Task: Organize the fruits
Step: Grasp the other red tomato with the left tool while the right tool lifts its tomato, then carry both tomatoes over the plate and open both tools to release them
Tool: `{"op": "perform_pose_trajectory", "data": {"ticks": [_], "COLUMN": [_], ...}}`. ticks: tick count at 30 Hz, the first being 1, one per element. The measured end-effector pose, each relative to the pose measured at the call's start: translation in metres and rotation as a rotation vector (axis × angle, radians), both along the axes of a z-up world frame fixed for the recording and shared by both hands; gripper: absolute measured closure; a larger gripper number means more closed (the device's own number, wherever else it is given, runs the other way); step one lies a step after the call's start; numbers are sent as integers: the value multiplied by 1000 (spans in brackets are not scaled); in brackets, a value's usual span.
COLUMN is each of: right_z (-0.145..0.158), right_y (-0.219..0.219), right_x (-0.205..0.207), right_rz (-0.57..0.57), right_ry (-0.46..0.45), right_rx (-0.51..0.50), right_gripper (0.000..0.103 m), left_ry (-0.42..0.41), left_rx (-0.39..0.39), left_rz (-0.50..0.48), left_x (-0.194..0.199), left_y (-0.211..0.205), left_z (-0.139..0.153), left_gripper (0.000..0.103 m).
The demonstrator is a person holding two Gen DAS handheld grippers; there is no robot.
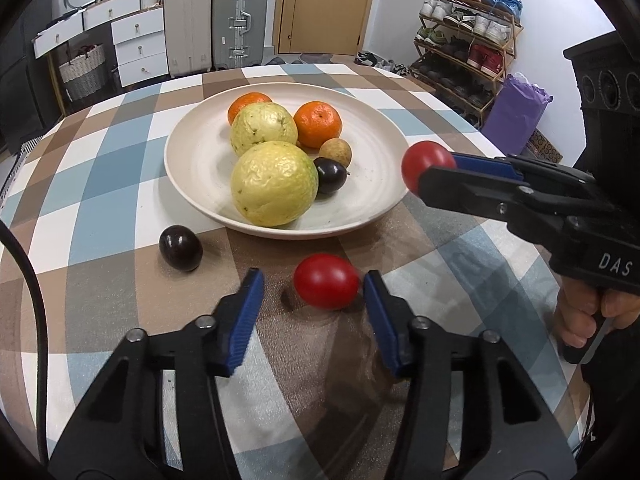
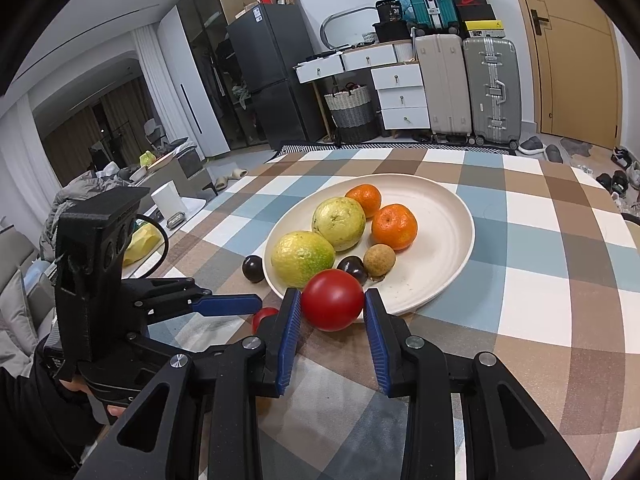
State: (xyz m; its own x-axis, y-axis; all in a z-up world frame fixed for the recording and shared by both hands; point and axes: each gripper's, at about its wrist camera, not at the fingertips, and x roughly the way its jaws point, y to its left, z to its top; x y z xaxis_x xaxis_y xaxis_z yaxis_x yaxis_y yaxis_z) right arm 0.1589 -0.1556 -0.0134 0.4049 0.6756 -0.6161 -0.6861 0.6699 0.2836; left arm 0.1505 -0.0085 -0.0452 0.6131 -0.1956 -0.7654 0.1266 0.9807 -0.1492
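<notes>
Left wrist: left gripper (image 1: 314,282) fingers apart round tomato (image 1: 326,281); right gripper (image 2: 332,300) clamped on 2nd tomato (image 2: 332,300), nr plate (image 2: 460,216) rim

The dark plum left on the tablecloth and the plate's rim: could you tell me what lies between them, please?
Nothing: bare checked tablecloth separates the dark plum from the plate, clearest in the left wrist view.

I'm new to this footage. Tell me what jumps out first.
A cream plate mid-table holds two yellow-green guavas, two oranges and two small fruits. The right claw grips a red tomato by the plate's near rim. The left claw straddles a second tomato on the checked cloth; a dark plum lies beside it.
</notes>
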Motion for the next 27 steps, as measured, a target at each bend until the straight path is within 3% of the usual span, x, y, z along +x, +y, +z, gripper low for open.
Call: {"op": "perform_pose_trajectory", "data": {"ticks": [4,17,27], "right_z": [0,0,4], "right_y": [-1,-3,-11], "right_x": [0,2,6], "right_rz": [-2,-13,-71], "right_ry": [1,-11,-44], "right_rx": [2,4,23], "right_gripper": [70,70,70], "left_ry": [-3,-65,-178], "left_rx": [-18,-14,-47], "left_rz": [-12,-9,46], "left_x": [1,-7,-23], "left_y": [0,2,15], "left_z": [1,14,39], "left_gripper": [74,74,74]}}
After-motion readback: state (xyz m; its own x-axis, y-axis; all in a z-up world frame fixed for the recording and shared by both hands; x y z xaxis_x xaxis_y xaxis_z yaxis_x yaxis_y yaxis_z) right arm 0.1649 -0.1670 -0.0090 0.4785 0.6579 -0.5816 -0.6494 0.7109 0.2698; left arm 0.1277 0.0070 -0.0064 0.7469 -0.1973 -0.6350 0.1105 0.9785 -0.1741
